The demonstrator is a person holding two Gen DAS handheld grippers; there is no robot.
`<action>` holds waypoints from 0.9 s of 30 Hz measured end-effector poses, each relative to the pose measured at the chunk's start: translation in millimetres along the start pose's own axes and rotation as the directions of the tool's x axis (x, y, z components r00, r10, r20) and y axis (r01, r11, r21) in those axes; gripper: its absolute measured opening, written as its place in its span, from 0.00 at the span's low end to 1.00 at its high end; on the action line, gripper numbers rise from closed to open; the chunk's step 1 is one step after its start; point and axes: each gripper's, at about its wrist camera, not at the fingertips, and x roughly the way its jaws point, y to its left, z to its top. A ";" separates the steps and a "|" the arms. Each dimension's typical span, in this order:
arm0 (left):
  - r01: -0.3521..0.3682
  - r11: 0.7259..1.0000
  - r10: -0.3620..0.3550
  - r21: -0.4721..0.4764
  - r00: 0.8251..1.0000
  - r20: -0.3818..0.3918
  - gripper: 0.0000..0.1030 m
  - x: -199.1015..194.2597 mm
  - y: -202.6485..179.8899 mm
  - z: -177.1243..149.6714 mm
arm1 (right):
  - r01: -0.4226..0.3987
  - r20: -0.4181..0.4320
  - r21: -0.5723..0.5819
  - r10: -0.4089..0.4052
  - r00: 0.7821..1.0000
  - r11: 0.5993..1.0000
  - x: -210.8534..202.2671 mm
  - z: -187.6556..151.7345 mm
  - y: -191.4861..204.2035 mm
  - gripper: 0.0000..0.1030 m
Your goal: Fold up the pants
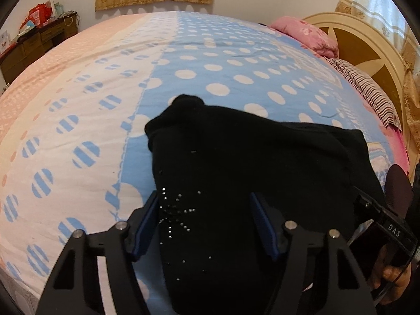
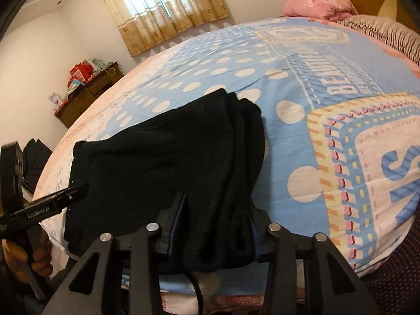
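Black pants (image 1: 249, 162) with small rhinestones lie folded in a stack on the bed near its front edge. My left gripper (image 1: 204, 202) is open, its blue-padded fingers (image 1: 262, 218) straddling the left end of the stack. In the right wrist view the pants (image 2: 168, 152) show several ribbed layers at their right end. My right gripper (image 2: 218, 210) is open around that thick folded edge. The left gripper (image 2: 47, 207) shows at the left of the right wrist view, the right gripper's body (image 1: 388, 225) at the right of the left view.
The bed has a blue and pink dotted sheet (image 1: 210, 60). A pink pillow (image 1: 307, 34) and a striped pillow (image 1: 367, 89) lie by the cream headboard (image 1: 367, 44). A dark wooden dresser (image 1: 34, 42) with clutter stands beyond the bed's far side.
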 end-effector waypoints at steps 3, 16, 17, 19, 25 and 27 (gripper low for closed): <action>0.007 1.000 -0.007 0.015 1.000 0.012 0.47 -2.4 -3.6 0.9 | 0.014 0.004 -0.025 -0.014 1.000 1.000 0.6 -0.6 4.9 0.38; 0.005 0.999 -0.005 -0.038 1.000 0.000 0.68 4.0 1.6 2.0 | -0.059 0.014 0.077 0.059 0.998 0.995 5.3 1.4 -9.7 0.53; 0.006 0.999 -0.006 -0.034 1.000 -0.002 0.70 4.4 0.1 1.7 | -0.060 0.016 0.079 0.059 0.998 0.995 5.2 1.0 -9.8 0.53; -0.002 1.000 0.002 -0.025 1.000 -0.004 0.72 5.2 -2.4 1.7 | -0.063 0.016 0.082 0.062 0.998 0.995 5.1 1.0 -10.1 0.53; 0.017 1.000 -0.017 -0.013 1.000 -0.003 0.56 4.7 -3.2 2.6 | -0.042 0.004 0.050 0.042 0.999 0.998 5.6 1.0 -7.4 0.48; 0.017 1.000 -0.017 0.003 1.000 0.003 0.44 3.0 -5.5 3.7 | -0.026 0.003 0.023 0.026 1.000 0.999 5.2 0.0 -4.0 0.40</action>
